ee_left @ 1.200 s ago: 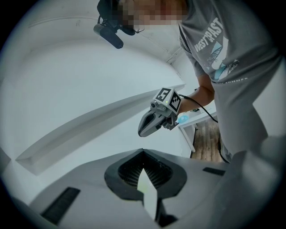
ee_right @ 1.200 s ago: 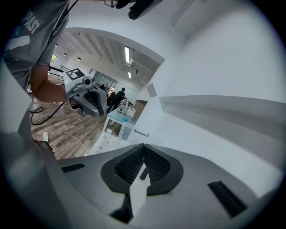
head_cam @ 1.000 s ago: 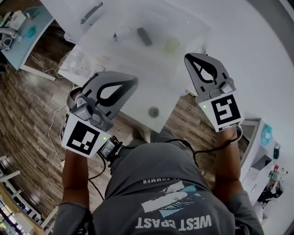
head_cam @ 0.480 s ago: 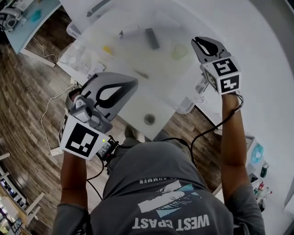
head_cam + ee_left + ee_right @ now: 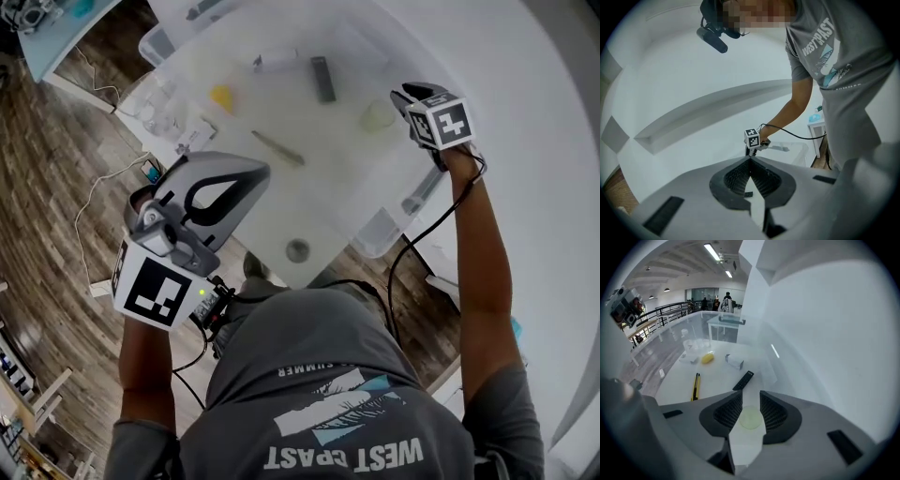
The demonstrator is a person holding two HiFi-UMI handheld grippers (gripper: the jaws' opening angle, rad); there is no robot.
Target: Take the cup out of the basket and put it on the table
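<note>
Cup (image 5: 378,115) sat mouth up in the clear basket (image 5: 386,234). Since a moment before, the right tool (image 5: 403,97) had swung out from near the person and dipped down over it, its jaws just spreading. They stood released, with the cup between them but not pinched. The left tool (image 5: 255,172) hung near the person's body, clenched on nothing. A remote (image 5: 323,79), a yellow cutter (image 5: 696,386) and a yellow lump (image 5: 221,97) lay farther in, none blocking the cup.

pale green cup (image 5: 377,115) near right wall of clear basket (image 5: 347,178)
</note>
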